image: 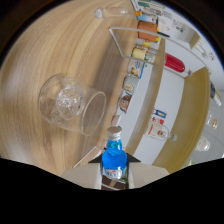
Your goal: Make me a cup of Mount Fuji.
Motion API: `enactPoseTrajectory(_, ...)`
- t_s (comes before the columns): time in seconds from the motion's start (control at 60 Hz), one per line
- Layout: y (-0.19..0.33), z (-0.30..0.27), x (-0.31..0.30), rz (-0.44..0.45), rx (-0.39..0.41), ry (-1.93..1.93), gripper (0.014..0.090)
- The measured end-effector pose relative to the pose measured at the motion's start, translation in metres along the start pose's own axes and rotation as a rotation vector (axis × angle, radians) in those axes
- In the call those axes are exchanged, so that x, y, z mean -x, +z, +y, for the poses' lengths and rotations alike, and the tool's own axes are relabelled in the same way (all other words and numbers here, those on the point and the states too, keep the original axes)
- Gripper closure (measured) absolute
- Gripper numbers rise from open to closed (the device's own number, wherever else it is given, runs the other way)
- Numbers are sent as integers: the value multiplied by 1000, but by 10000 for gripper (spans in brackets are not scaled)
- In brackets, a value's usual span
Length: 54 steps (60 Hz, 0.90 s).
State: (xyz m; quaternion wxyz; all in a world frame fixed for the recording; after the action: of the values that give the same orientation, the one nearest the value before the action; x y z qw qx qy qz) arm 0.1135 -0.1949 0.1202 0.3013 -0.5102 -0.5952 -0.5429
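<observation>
A clear glass tumbler (72,104) with ice in it stands on the wooden table (60,50), ahead of the fingers and off to one side. A small bottle of blue liquid (114,159) with a silver cap (114,132) sits between the fingers of my gripper (114,162). Both fingers press on its sides, so the gripper is shut on it. The bottle's cap points forward, towards the gap between the tumbler and the shelf. The bottle's lower part is hidden between the fingers.
A row of jars and cans (134,70) lines the table's edge beside a white shelf unit (165,100). An orange cup (147,29) and a red object (175,63) stand further along. Another clear glass (100,13) sits at the table's far end.
</observation>
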Motion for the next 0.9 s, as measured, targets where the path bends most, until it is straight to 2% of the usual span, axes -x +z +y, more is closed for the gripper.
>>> enactPoseTrajectory(0.15, 2, 2, -3, 19, 8, -68, 687)
enactPoseTrajectory(0.317, -3, 1, -15, 33, -32, 52, 686)
enactPoseTrajectory(0.45, -25, 5, -50, 48, -136, 467, 685)
enactPoseTrajectory(0.633, -64, 34, -95, 2, -334, 1188, 682)
enactPoseTrajectory(0.767, -60, 84, -71, -39, -294, 1552, 684)
enactPoseTrajectory(0.9, -31, 116, 2, -143, -167, 1776, 684)
